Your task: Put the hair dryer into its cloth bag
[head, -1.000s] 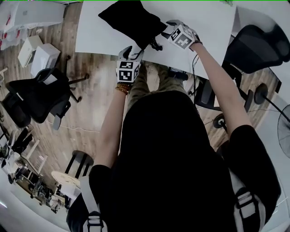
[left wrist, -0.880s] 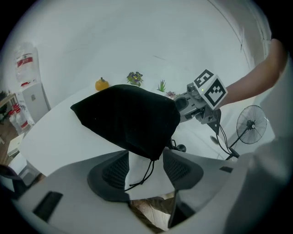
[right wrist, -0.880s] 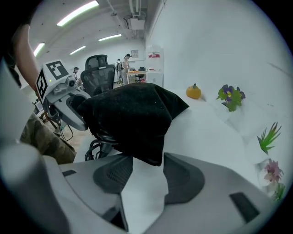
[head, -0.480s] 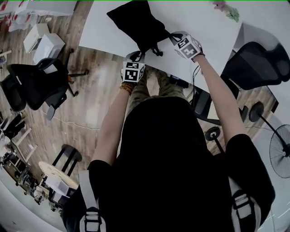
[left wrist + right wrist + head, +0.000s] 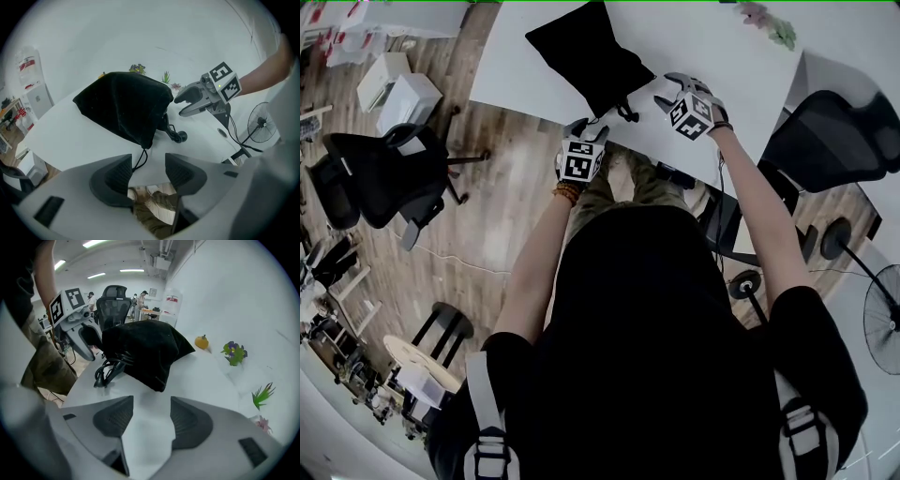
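Black cloth bag [image 5: 591, 56] lies puffed up on the white table [image 5: 731, 56], its mouth toward the person. A black cord [image 5: 625, 114] pokes out of it; the hair dryer itself I cannot see. The left gripper [image 5: 586, 128], at the table's near edge, has just been opening its claw. The claw is spread wide, with the bag's thin string [image 5: 139, 158] just in front, not pinched. The right gripper [image 5: 667, 91] has just been opening too, spread over bare table, holding nothing.
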The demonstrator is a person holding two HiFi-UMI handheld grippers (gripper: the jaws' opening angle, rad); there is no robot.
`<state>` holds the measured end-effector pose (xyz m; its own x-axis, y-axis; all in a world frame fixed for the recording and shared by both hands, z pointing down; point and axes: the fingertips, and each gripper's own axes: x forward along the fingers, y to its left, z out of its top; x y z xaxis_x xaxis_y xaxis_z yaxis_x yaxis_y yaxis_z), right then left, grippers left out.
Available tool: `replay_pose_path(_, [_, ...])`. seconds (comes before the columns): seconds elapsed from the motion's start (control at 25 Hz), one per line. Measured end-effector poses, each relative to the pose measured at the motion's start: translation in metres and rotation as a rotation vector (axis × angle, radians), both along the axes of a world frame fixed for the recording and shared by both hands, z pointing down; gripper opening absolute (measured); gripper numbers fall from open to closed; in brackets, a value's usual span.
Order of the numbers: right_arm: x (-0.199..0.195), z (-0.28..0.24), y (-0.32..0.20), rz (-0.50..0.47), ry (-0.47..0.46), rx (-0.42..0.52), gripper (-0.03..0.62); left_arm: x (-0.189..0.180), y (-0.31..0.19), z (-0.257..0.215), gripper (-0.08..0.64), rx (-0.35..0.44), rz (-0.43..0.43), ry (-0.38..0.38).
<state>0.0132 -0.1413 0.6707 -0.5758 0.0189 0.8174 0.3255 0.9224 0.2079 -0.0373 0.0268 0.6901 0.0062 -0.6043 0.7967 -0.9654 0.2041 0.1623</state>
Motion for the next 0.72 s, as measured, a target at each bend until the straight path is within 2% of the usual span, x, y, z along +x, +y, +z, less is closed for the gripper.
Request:
replay_pose_path(0.12, [-0.018, -0.006, 0.000, 0.013, -0.031, -0.001, 0.255, 0.000, -0.010, 0.001, 0.210, -0.004, -0.013, 0.001])
replay_pose_path(0.2, [-0.029, -0.010, 0.002, 0.010, -0.047, 0.008, 0.244, -0.002, -0.018, 0.004, 0.210, -0.026, -0.030, 0.036])
replay_pose_path(0.32, [-0.039, -0.012, 0.003, 0.004, -0.057, 0.015, 0.134, -0.002, -0.024, 0.013, 0.192, -0.074, -0.077, 0.139])
replay_pose_path(0.4, [-0.038, -0.012, 0.006, -0.003, -0.054, -0.003, 0.052, -0.001, -0.022, 0.016, 0.080, -0.089, -0.099, 0.174])
replay_pose_path(0.44, [-0.035, -0.012, 0.008, -0.007, -0.052, -0.016, 0.043, 0.000, -0.020, 0.016, 0.037, -0.089, -0.101, 0.174])
replay_pose_path(0.6, [-0.018, -0.013, 0.016, -0.002, -0.054, -0.082, 0.037, -0.001, -0.012, 0.008, 0.028, -0.034, -0.131, 0.162])
replay_pose_path(0.72, [-0.012, -0.023, 0.019, 0.068, -0.076, -0.165, 0.037, -0.008, -0.008, -0.007, 0.026, 0.024, -0.143, 0.132])
